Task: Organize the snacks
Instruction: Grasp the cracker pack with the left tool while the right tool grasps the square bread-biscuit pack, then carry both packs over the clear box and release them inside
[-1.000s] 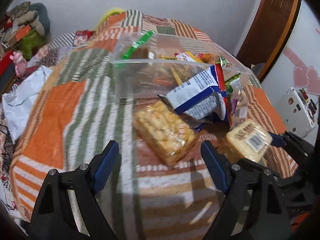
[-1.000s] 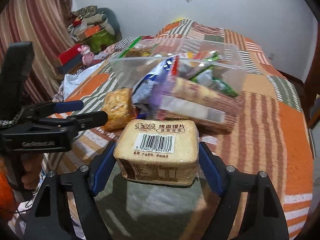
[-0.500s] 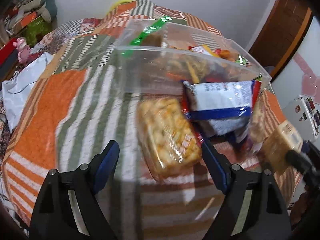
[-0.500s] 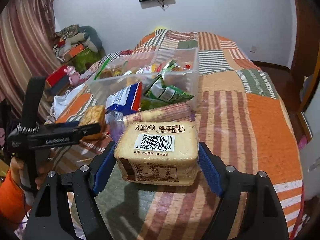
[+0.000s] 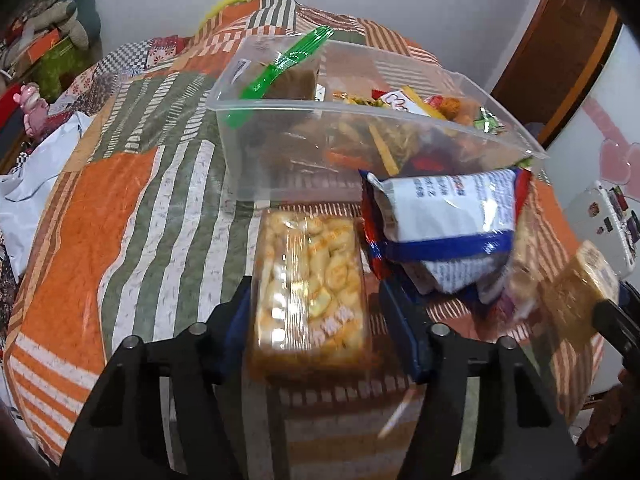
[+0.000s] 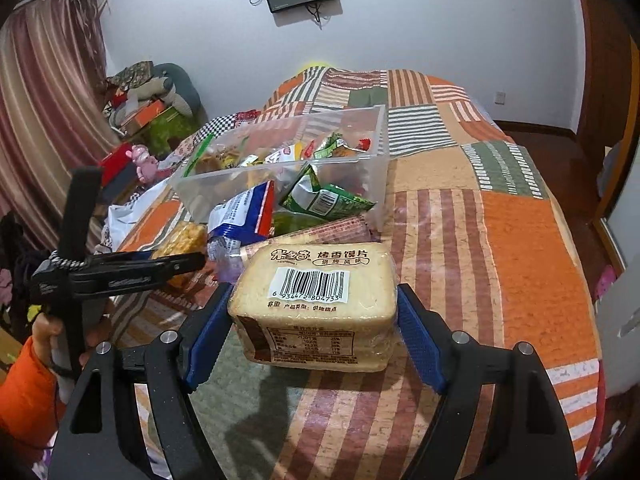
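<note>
Your right gripper [image 6: 314, 312] clamps the toast pack [image 6: 316, 296], lifted above the striped quilt [image 6: 500, 240], open to the right. Your left gripper [image 5: 316, 316] is closing around the yellow cracker pack [image 5: 310, 280], left pad touching it, right pad just clear. Just beyond, loose bags [image 5: 444, 216] crowd the near wall of the clear bin [image 5: 280, 152].

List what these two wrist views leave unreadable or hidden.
- Left wrist: print on the white-and-blue bag, motion-blurred.
- Left wrist: right gripper, cut by the frame edge.
- Right wrist: bottom of the clear bin, buried under snacks.
- Right wrist: cracker pack, partly behind the left gripper.
</note>
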`<state>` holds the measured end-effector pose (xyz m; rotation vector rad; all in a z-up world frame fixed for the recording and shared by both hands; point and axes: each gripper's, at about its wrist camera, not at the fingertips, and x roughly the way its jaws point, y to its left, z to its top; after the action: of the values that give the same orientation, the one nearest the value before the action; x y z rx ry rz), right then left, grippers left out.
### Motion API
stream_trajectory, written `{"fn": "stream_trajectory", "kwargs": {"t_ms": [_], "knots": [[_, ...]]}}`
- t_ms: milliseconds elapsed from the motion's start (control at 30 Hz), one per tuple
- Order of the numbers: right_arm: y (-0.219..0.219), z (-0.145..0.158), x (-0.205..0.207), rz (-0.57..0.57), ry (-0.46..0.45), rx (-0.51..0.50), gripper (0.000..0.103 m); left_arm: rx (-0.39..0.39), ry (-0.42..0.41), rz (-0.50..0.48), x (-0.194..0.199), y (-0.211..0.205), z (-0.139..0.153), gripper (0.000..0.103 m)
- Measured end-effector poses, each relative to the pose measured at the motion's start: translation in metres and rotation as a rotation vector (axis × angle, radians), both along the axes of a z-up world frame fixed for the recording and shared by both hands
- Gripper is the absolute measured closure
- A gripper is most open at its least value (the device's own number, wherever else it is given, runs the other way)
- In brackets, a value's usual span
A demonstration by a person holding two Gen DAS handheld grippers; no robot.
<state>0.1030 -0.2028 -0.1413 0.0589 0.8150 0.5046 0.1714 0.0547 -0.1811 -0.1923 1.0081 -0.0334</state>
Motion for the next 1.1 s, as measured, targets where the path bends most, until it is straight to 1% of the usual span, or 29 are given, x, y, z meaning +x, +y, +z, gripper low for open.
{"fn": "stream_trajectory", "kwargs": {"t_ms": [33,67,167,333,433,533,800,967,1100], "knots": [[0.0,0.001,0.0,-0.002,0.0,0.002,0.026,0.02,-0.005,-0.002,0.001,-0.001,0.0,0.052],[-0.001,0.001,0.0,-0.004,0.0,0.005,0.026,0.038,-0.009,-0.002,0.0,-0.002,-0.001,0.055],[-0.002,0.002,0.001,-0.013,0.0,0.005,0.026,0.048,-0.025,-0.012,-0.002,-0.001,-0.001,0.056],[-0.003,0.006,0.003,-0.023,-0.006,0.008,0.026,0.081,-0.042,-0.001,-0.008,-0.002,0.003,0.057],[-0.003,0.011,0.005,-0.025,-0.019,0.008,0.026,0.095,-0.062,-0.005,-0.013,0.0,0.011,0.057],[-0.001,0.019,0.007,-0.023,-0.043,0.011,0.026,0.109,-0.099,-0.007,-0.019,-0.002,0.025,0.057],[0.014,0.044,0.015,0.011,-0.131,0.006,0.026,0.102,-0.197,-0.037,-0.024,-0.012,0.067,0.057],[0.022,0.049,0.032,0.013,-0.14,0.039,0.026,0.084,-0.254,-0.053,-0.015,-0.022,0.086,0.057],[0.029,0.051,0.047,0.002,-0.151,0.036,0.026,0.065,-0.278,-0.062,-0.005,-0.03,0.094,0.057]]}}
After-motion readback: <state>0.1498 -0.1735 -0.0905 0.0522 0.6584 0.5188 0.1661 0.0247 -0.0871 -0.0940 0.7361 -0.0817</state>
